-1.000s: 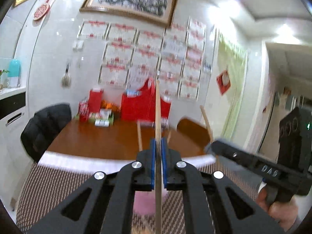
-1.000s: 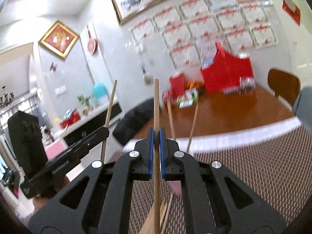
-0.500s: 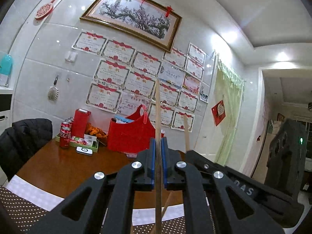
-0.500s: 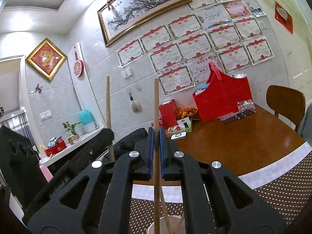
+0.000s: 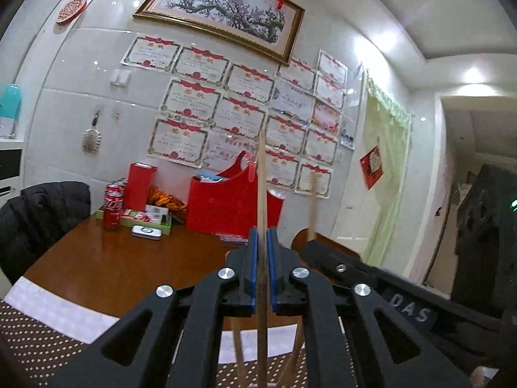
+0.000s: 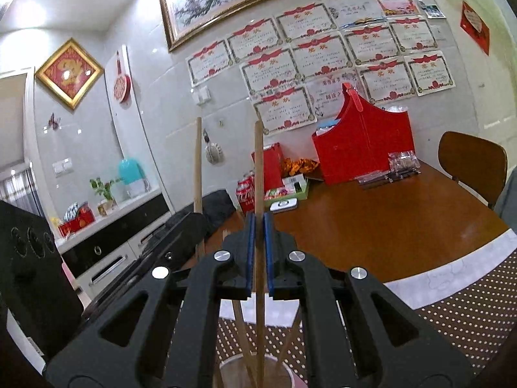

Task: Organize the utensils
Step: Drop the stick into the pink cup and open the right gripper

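Left gripper (image 5: 262, 270) and right gripper (image 6: 257, 252) each pinch one chopstick (image 5: 261, 187) upright (tips aimed into the cup (image 6: 258, 370) below), jaws nearly closed.

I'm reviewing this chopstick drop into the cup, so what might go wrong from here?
The right gripper holds its chopstick upright over a cup that already has sticks in it; it may catch on them. The left gripper is close alongside, so the two chopsticks could collide.
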`<state>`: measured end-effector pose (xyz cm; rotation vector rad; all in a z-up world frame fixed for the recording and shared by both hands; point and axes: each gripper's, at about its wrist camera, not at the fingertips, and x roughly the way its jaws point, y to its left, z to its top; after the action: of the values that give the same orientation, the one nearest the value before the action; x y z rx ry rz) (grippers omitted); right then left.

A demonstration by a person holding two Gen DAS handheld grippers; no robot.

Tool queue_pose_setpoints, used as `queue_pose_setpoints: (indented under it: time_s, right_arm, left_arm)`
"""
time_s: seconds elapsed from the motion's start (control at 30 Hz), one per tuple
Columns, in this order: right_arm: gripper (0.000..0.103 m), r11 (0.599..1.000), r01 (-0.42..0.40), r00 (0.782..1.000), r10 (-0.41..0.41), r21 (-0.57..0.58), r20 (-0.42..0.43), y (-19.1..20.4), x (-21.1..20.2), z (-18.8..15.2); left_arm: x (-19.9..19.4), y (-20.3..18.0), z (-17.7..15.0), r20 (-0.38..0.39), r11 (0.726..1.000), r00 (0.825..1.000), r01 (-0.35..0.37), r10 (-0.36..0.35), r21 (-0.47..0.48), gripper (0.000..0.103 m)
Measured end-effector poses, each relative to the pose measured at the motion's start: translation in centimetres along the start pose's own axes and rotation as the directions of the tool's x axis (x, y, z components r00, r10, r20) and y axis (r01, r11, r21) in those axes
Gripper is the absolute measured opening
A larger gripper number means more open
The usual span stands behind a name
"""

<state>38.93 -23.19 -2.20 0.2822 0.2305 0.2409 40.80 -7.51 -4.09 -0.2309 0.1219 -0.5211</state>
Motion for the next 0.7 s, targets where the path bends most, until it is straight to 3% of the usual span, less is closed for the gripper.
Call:
queue_pose_setpoints:
  time_s: [0.03, 0.1, 0.13, 0.17, 0.2, 0.43, 0.7]
  right_arm:
    - [0.014, 1.0, 0.011, 1.0, -0.011, -0.007, 0.004, 0.0, -0.4, 0.1]
    - [0.039, 0.999, 0.043, 0.999, -0.044, 0.023, 0.025, -0.6, -1.4, 0.4]
    - [0.072, 0.997, 0.056, 0.997, -0.058, 0.056, 0.044, -1.3, -2.1, 0.6]
    - [0.092, 0.995, 0.055, 0.996, -0.061, 0.082, 0.072, -1.9, -3.1, 0.9]
    - [0.095, 0.995, 0.06, 0.994, -0.067, 0.084, 0.083, -2.1, -3.6, 1.2]
    - [0.097, 0.99, 0.082, 0.991, -0.093, 0.112, 0.101, -3.0, -8.4, 3.0]
    - [0.097, 0.989, 0.113, 0.988, -0.123, 0.099, 0.096, -1.9, -15.0, 3.8]
  left_arm:
    - [-0.4, 0.0, -0.1, -0.006, 1.0, 1.0, -0.01, 0.01, 0.004, 0.025]
    - [-1.4, 0.5, 0.1, 0.01, 0.999, 0.999, -0.045, 0.046, -0.018, 0.047]
    - [-2.1, 1.0, 0.3, 0.021, 0.998, 0.999, -0.042, 0.043, -0.04, 0.061]
    - [-2.6, 1.2, 0.5, 0.024, 0.998, 0.999, -0.043, 0.044, -0.051, 0.07]
    - [-3.2, 1.5, 0.8, 0.028, 0.996, 0.998, -0.059, 0.06, -0.06, 0.079]
    - [-8.5, 0.5, 3.4, 0.043, 0.993, 0.992, -0.115, 0.115, -0.011, 0.094]
    - [-14.6, -3.0, 5.5, 0.003, 0.967, 0.972, -0.234, 0.235, 0.103, 0.098]
